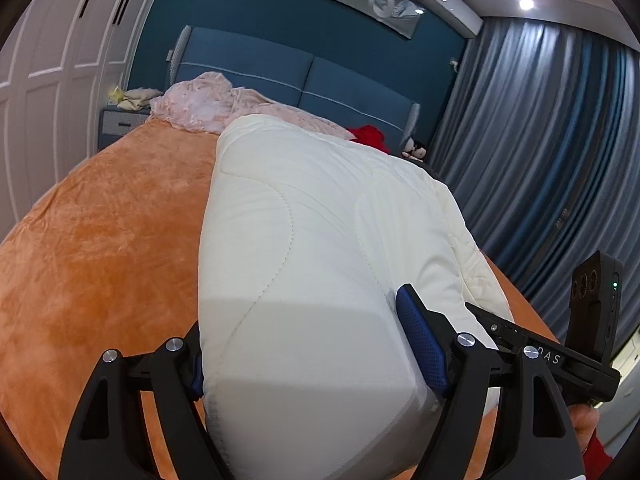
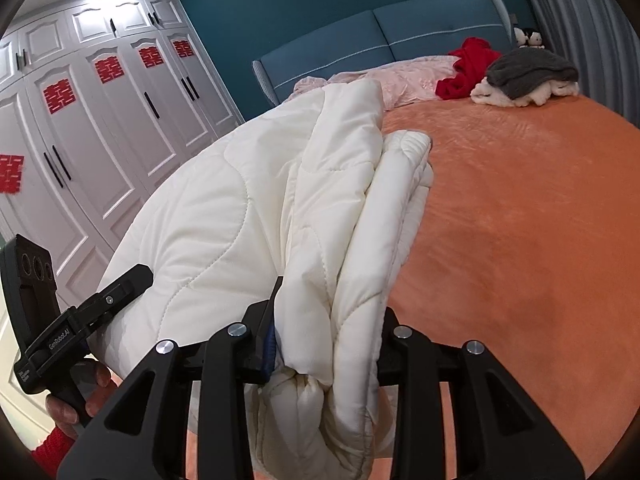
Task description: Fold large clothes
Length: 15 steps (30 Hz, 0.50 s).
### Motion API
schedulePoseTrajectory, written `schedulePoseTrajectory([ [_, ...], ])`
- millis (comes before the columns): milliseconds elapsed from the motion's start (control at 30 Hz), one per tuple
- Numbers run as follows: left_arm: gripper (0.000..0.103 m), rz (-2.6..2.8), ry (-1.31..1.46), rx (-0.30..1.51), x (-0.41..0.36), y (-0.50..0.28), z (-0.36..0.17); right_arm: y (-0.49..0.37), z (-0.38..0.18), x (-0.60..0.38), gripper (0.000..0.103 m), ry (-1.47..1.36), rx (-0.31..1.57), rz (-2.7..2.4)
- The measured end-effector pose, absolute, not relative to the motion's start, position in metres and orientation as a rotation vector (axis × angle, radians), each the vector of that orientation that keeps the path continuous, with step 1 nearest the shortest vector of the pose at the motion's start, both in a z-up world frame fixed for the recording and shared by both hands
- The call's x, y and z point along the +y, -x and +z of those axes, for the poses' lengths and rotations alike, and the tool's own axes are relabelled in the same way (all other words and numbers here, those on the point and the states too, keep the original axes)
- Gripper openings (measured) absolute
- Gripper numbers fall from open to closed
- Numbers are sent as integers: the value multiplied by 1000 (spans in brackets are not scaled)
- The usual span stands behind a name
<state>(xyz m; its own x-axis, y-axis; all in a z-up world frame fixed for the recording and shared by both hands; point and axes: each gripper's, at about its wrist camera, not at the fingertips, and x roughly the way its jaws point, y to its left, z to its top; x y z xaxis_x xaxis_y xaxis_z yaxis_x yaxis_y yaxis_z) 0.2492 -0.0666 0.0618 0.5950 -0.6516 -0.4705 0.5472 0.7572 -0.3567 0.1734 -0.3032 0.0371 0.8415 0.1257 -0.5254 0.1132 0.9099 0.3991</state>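
Observation:
A thick white quilted comforter (image 1: 312,240) lies folded into a long bundle on the orange bed (image 1: 100,240). My left gripper (image 1: 316,360) is shut on its near folded end, blue pads (image 1: 420,344) pressing both sides. In the right wrist view the same comforter (image 2: 240,208) shows its layered open edges. My right gripper (image 2: 328,344) is shut on those bunched layers at the near end. Each gripper shows in the other's view: the right one (image 1: 552,356) at the lower right, the left one (image 2: 72,328) at the lower left.
A pink sheet (image 1: 208,104) is heaped at the blue headboard (image 1: 280,68). Red cloth (image 2: 468,68) and a grey and white pile (image 2: 528,76) lie at the bed's far corner. White wardrobes (image 2: 100,128) stand on one side, blue curtains (image 1: 552,140) on the other.

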Motion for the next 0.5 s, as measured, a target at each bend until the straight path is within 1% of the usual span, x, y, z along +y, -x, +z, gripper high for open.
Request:
schedulePoseTrajectory([
  [100, 75, -701, 176, 638, -67, -280, 42, -200, 22, -310, 31, -430, 598, 6],
  [267, 75, -691, 186, 705, -69, -320, -8, -247, -24, -312, 31, -425, 663, -13],
  [433, 75, -654, 183, 800, -68, -348, -63, -269, -73, -310, 32, -437, 753, -20],
  [500, 76, -651, 204, 821, -60, -350, -84, -267, -93, -307, 34, -452, 757, -9],
])
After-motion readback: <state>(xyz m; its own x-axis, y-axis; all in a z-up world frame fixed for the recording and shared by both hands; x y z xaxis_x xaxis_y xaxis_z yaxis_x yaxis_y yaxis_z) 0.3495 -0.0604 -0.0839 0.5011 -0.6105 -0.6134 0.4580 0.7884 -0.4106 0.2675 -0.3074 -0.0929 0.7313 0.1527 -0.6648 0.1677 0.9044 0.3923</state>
